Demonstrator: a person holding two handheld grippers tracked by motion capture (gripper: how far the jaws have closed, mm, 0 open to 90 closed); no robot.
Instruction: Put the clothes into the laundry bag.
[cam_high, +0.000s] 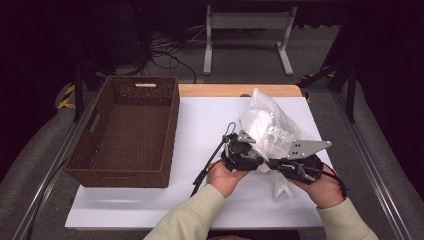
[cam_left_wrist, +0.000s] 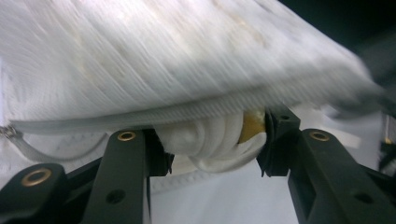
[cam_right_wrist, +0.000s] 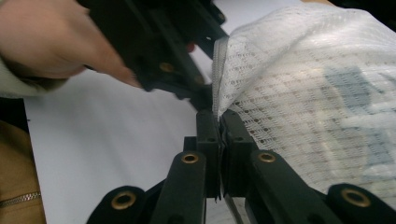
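A white mesh bag with clothing inside is held above the white table at the right of centre. My left gripper meets it from the left. In the left gripper view the left gripper is shut on a rolled white cloth bundle with a yellow patch, just under the bag's zipper edge. My right gripper comes from the right. In the right gripper view the right gripper is shut on the bag's seam edge, with the mesh bulging to the right.
A deep brown wicker basket stands on the left part of the table, nothing visible in it. A wooden strip borders the table's far edge. Beyond it are a grey metal stand and cables on the floor. A hand holds the left gripper.
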